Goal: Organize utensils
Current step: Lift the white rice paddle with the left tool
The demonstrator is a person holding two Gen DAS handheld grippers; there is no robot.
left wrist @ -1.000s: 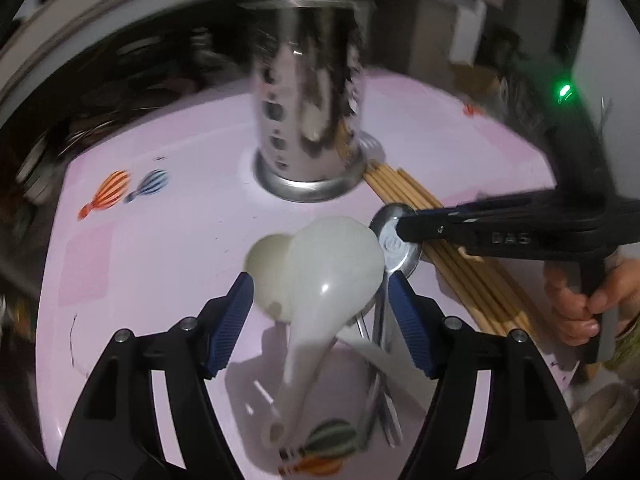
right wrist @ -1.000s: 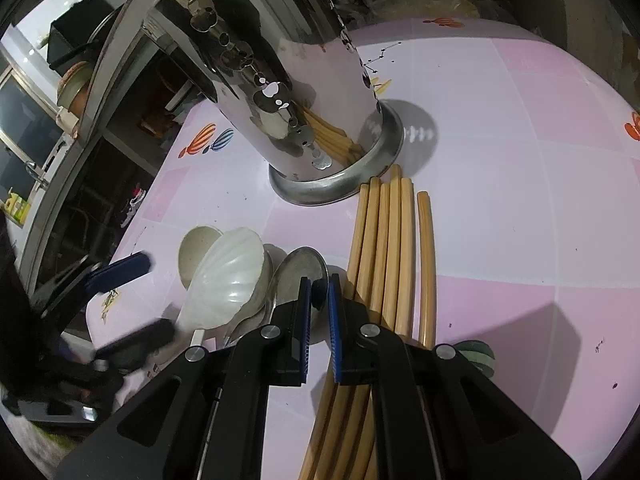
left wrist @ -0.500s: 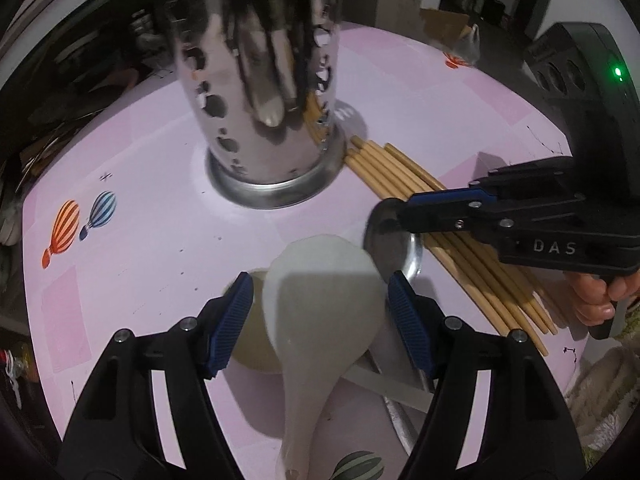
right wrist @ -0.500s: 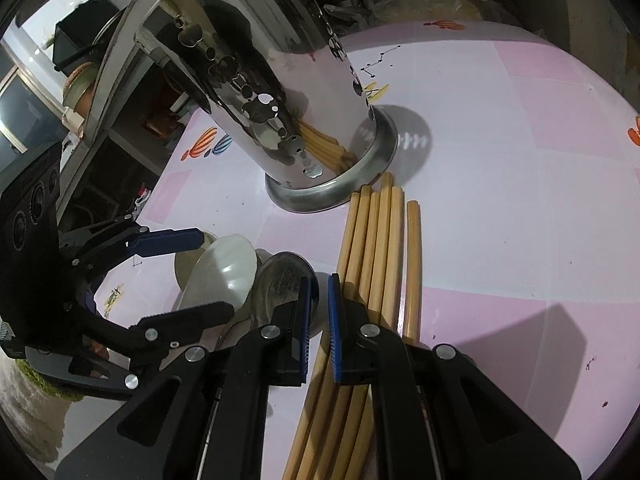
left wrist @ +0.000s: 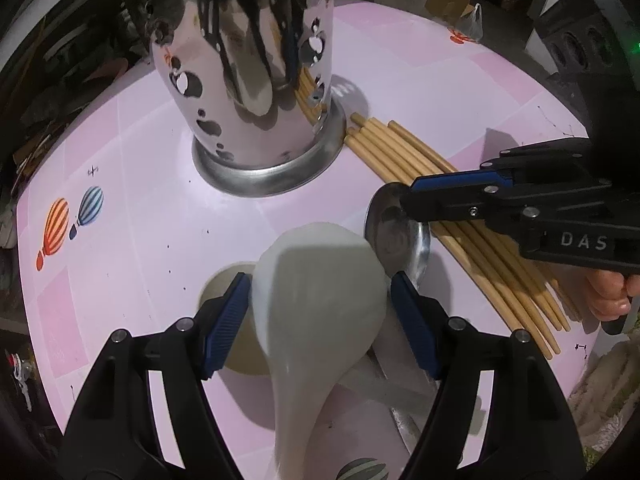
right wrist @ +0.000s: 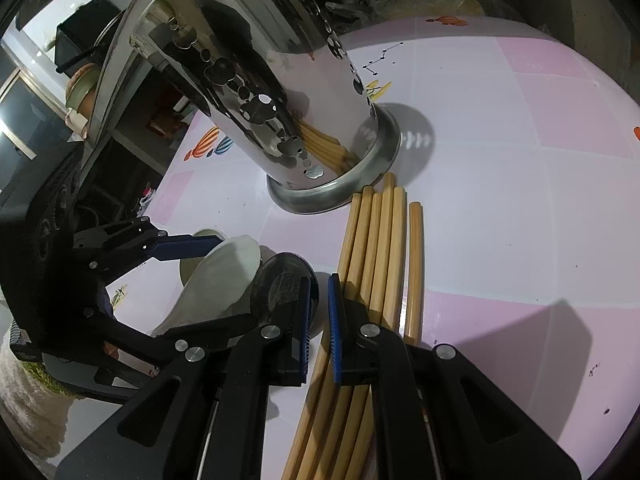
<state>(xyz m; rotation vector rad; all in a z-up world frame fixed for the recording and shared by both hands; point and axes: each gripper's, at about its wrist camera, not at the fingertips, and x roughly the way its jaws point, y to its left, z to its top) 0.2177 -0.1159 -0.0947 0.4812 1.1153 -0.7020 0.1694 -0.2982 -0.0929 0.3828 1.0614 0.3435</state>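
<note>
A white ceramic spoon [left wrist: 320,292] lies on top of a beige spoon [left wrist: 224,280] and a metal spoon [left wrist: 396,232] on the pink table [left wrist: 140,208]. My left gripper [left wrist: 320,284] is open and points steeply down, its blue pads close on either side of the white spoon's bowl. I cannot tell whether they touch it. My right gripper [right wrist: 319,280] is shut on nothing. It hovers over the metal spoon [right wrist: 280,272] and the bamboo chopsticks [right wrist: 384,240]. The perforated steel holder [left wrist: 248,80] stands just behind.
The chopsticks [left wrist: 420,164] run from the holder's base toward the right table edge. A hand [left wrist: 608,296] grips the right tool there. Balloon prints [left wrist: 72,220] mark the left of the table. Dark shelves and clutter lie beyond the far edge.
My left gripper has dropped closer over the white spoon and tipped downward, so the bowl now fills the gap between its pads. The right gripper has stayed put and shut.
</note>
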